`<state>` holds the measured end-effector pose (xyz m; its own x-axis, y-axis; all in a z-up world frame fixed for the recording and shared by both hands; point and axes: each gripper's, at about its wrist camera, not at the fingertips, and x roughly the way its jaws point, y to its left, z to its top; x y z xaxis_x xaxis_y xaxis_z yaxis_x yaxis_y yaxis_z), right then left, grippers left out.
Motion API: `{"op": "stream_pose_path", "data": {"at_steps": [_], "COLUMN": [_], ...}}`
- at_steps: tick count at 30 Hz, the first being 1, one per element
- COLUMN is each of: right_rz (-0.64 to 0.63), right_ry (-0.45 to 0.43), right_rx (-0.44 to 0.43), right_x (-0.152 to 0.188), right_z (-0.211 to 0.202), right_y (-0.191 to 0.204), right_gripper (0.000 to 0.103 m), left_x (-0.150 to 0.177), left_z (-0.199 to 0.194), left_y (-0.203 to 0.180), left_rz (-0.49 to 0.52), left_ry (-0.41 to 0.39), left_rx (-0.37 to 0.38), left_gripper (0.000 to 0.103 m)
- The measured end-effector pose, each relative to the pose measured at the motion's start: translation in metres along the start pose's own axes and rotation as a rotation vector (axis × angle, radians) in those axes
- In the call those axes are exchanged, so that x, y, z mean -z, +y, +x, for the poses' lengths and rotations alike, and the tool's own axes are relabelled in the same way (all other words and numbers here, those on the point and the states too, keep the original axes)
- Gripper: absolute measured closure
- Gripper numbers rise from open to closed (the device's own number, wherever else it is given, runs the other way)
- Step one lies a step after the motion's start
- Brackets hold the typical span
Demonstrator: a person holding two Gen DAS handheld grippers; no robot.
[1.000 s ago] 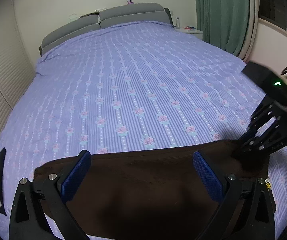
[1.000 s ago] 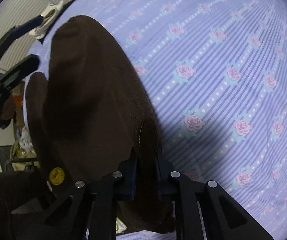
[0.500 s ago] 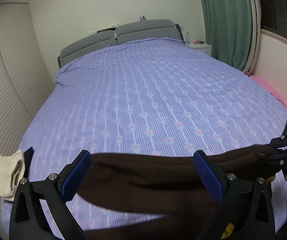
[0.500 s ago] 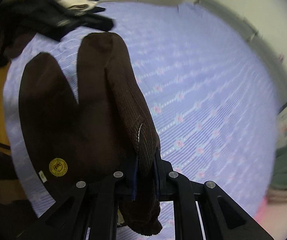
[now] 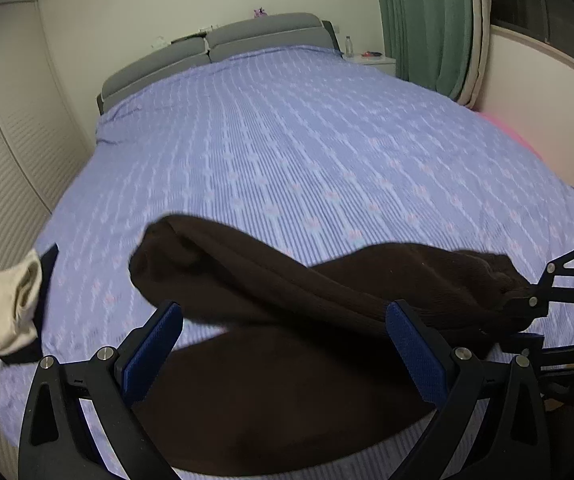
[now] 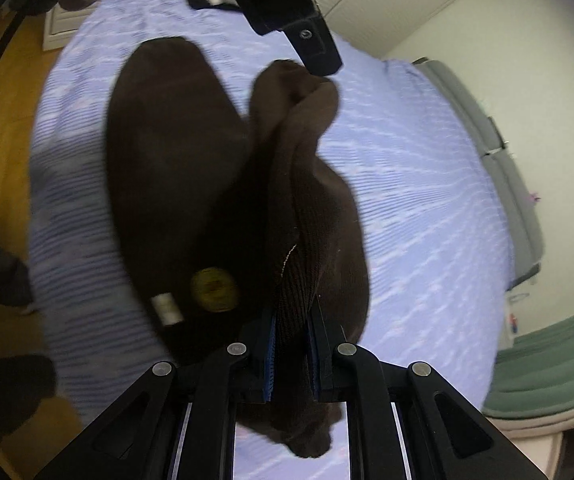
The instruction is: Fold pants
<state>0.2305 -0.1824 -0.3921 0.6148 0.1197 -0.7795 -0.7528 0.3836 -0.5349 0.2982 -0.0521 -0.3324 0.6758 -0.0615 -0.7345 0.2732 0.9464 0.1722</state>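
While the right gripper (image 6: 291,344) keeps its jaws clamped on a fold of the dark brown pants (image 6: 191,184), one leg of the garment hangs lifted off the bed (image 5: 287,152) and the other lies flat near the bed's foot edge.

Item, pants: brown ribbed fabric; a round yellow badge (image 6: 214,289) and a small white tag (image 6: 165,309) show near the gripped end. In the left wrist view the raised leg (image 5: 327,280) stretches as a band from the right gripper (image 5: 527,308) at the frame's right edge toward the left, where its free end droops; the flat part lies below it, between the left gripper's fingers.

Item, left gripper (image 5: 283,344): jaws wide open, blue pads (image 5: 155,348) apart, nothing pinched; the pants lie beneath and between them. Its black body (image 6: 287,8) appears at the top of the right wrist view, above the raised leg's far end.

Item, bed: lilac striped floral cover, grey headboard (image 5: 215,44).

Item, cream and black garment (image 5: 15,308): at the bed's left edge, well apart from the pants.

Item, green curtain (image 5: 427,20): far right corner.
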Motion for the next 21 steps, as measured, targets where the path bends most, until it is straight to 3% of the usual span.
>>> {"op": "stream_pose_path", "data": {"at_steps": [14, 19, 21], "right_rz": [-0.017, -0.022, -0.007], "right_ry": [0.085, 0.073, 0.067], "right_rx": [-0.087, -0.060, -0.045], "right_x": [0.033, 0.031, 0.027], "right_z": [0.049, 0.036, 0.022], "right_y": [0.055, 0.047, 0.037], "right_gripper": [0.089, 0.087, 0.081], "left_x": [0.069, 0.076, 0.076], "left_z": [0.038, 0.032, 0.025], "left_y": [-0.017, -0.011, -0.004], "left_rz": [-0.001, -0.036, -0.057], "left_ry": [0.050, 0.049, 0.047], "left_rx": [-0.004, 0.002, -0.001], "left_gripper": [0.000, 0.000, 0.000]}}
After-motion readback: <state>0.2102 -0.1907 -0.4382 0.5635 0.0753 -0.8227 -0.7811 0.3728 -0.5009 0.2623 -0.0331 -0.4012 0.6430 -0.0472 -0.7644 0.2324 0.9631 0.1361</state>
